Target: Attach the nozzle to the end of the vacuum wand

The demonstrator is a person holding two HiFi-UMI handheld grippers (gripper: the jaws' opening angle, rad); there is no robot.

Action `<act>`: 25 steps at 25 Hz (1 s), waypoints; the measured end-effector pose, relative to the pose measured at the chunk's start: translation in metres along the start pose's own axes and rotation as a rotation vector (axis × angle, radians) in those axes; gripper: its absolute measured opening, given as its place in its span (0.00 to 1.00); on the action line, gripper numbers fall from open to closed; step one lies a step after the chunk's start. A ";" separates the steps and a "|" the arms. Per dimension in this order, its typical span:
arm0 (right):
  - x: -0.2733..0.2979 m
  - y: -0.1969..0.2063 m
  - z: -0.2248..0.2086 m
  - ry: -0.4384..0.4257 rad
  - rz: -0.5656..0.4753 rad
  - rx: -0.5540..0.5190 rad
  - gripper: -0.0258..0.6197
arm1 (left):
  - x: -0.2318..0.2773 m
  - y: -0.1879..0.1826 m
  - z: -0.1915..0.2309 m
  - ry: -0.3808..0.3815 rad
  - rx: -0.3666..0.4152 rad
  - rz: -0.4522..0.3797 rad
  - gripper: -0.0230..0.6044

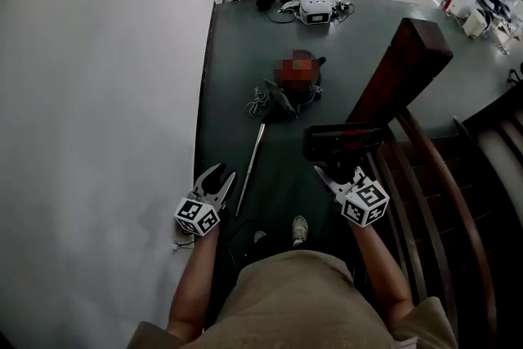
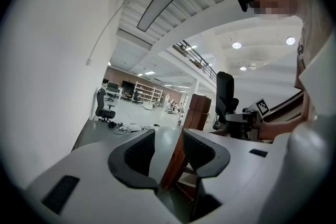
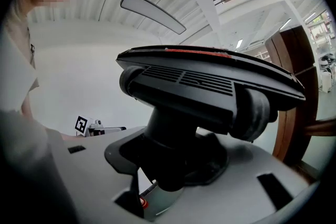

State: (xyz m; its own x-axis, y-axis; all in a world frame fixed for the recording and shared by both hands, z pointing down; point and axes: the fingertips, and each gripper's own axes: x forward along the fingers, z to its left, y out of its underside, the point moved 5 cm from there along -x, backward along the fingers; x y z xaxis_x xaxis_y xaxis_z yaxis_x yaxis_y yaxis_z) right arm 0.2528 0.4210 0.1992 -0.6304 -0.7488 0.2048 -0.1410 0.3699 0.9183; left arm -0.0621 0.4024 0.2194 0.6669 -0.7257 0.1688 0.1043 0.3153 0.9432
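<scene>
Right tongs (image 3: 173, 168) tight on nozzle (image 3: 210, 86)

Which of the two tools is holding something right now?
The right tool: it grips the wide black plastic vacuum nozzle by its neck. The left tool has its jaws apart, nothing between them.

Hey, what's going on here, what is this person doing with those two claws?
A person stands over a dark floor with a claw in each hand. The right claw is shut on the neck of the black nozzle and holds it up. The left claw is open and empty, just left of the near end of the thin metal wand. The wand lies on the floor and points toward the vacuum body. The nozzle is not yet on the wand.
</scene>
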 end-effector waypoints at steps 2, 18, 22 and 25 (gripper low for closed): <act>0.012 0.001 -0.008 -0.008 -0.002 -0.004 0.33 | 0.009 0.005 0.010 -0.013 0.013 0.011 0.31; 0.228 0.090 -0.009 -0.099 0.202 -0.021 0.33 | -0.009 0.183 0.235 -0.195 -0.123 0.303 0.32; 0.307 0.146 -0.010 -0.125 0.237 -0.057 0.33 | -0.024 0.302 0.321 -0.267 -0.173 0.422 0.32; 0.360 0.200 -0.024 -0.141 0.231 -0.069 0.33 | -0.029 0.403 0.365 -0.332 -0.238 0.507 0.32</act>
State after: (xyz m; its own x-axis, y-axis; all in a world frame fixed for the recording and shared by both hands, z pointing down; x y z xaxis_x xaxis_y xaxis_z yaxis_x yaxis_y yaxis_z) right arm 0.0163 0.2125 0.4649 -0.7405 -0.5633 0.3666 0.0677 0.4801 0.8746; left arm -0.3092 0.3273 0.6989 0.4170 -0.5894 0.6919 0.0220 0.7676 0.6406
